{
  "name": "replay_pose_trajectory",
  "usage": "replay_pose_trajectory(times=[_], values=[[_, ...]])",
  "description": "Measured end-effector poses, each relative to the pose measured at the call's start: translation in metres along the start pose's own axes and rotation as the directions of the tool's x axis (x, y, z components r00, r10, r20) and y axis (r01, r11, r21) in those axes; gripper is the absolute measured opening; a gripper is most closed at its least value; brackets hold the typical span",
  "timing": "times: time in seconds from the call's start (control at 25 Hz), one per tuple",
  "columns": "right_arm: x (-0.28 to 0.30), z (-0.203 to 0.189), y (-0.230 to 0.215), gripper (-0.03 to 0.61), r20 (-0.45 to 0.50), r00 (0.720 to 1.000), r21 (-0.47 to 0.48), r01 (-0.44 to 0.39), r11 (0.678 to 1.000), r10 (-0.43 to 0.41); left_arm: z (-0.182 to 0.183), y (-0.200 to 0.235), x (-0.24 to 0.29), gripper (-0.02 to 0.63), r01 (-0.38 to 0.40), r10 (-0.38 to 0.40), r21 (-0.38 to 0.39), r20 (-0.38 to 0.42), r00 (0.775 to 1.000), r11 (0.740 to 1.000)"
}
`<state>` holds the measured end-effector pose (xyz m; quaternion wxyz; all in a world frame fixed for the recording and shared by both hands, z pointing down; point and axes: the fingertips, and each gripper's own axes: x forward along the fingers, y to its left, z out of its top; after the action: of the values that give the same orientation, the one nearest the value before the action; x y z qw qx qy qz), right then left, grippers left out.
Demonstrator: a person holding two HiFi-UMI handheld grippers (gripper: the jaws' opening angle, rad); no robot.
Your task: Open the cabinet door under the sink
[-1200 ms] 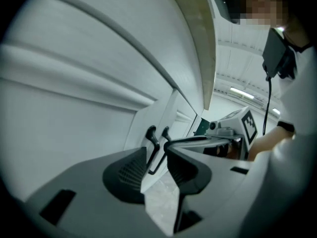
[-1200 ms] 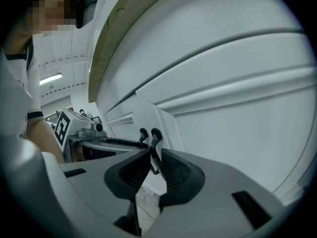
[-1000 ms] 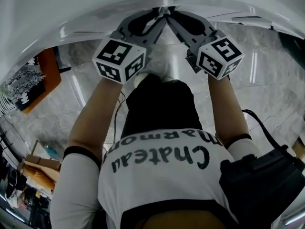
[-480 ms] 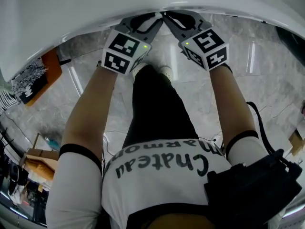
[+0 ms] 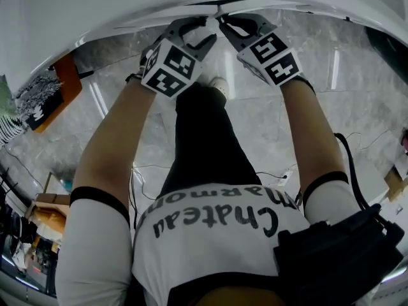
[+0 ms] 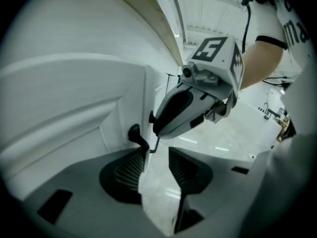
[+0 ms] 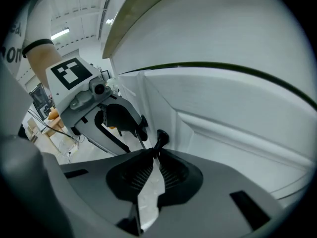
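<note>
The white cabinet doors [image 5: 127, 5] curve across the top of the head view and meet at a seam where both grippers reach. In the left gripper view, my left gripper [image 6: 157, 155] has its jaws opening. The left door's black knob [image 6: 134, 133] sits just beyond the left pad [image 6: 130, 170], and nothing is pinched. In the right gripper view, my right gripper [image 7: 154, 153] is shut on the right door's black knob [image 7: 161, 139]. Each gripper shows in the other's view, the right gripper [image 6: 178, 108] and the left gripper [image 7: 116, 120]. Both doors look slightly ajar.
The grey marble floor [image 5: 357, 69] lies below the doors. My legs [image 5: 204, 139] stand right under the grippers. An orange box [image 5: 67, 85] is at the left, a cable with a plug strip [image 5: 284, 174] on the floor, and a black bag [image 5: 338, 247] at my right hip.
Both grippers have rolled and drawn a little back from the cabinet front. The left jaws have spread wider. A dark gap now shows along the doors' top edges.
</note>
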<state>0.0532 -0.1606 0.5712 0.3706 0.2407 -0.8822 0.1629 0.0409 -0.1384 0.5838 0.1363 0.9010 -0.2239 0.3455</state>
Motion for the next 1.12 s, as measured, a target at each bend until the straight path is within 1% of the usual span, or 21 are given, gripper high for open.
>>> replay_pose_trajectory(times=[0.12, 0.32, 0.56, 0.68, 0.76, 0.92, 1.12], values=[[-0.004, -0.005, 0.005, 0.037, -0.042, 0.999, -0.013, -0.008, 1.0, 0.007, -0.002, -0.007, -0.001, 0.147, 0.031, -0.032, -0.027, -0.021, 0.999, 0.999], [-0.01, -0.016, 0.013, 0.038, -0.119, 0.993, -0.014, -0.018, 1.0, 0.017, -0.009, -0.02, -0.005, 0.152, 0.054, -0.055, -0.018, -0.052, 0.997, 0.998], [-0.01, -0.019, 0.015, 0.038, -0.152, 0.988, -0.015, -0.027, 1.0, 0.024, -0.018, -0.028, -0.009, 0.152, 0.062, -0.062, -0.004, -0.08, 0.995, 0.998], [-0.01, -0.02, 0.016, 0.038, -0.174, 0.984, -0.02, -0.032, 0.999, 0.028, -0.02, -0.03, -0.009, 0.152, 0.054, -0.055, -0.019, -0.093, 0.994, 0.998], [-0.011, -0.023, 0.017, 0.038, -0.198, 0.98, -0.032, -0.038, 0.999, 0.031, -0.02, -0.031, -0.008, 0.152, 0.05, -0.053, -0.026, -0.108, 0.993, 0.998], [-0.012, -0.029, 0.023, 0.038, -0.237, 0.971, -0.055, -0.057, 0.997, 0.042, -0.027, -0.037, -0.011, 0.156, 0.064, -0.065, -0.01, -0.147, 0.987, 0.998], [-0.019, -0.04, 0.028, 0.038, -0.279, 0.959, -0.098, -0.088, 0.991, 0.058, -0.031, -0.043, -0.012, 0.156, 0.057, -0.057, -0.005, -0.17, 0.984, 0.998]])
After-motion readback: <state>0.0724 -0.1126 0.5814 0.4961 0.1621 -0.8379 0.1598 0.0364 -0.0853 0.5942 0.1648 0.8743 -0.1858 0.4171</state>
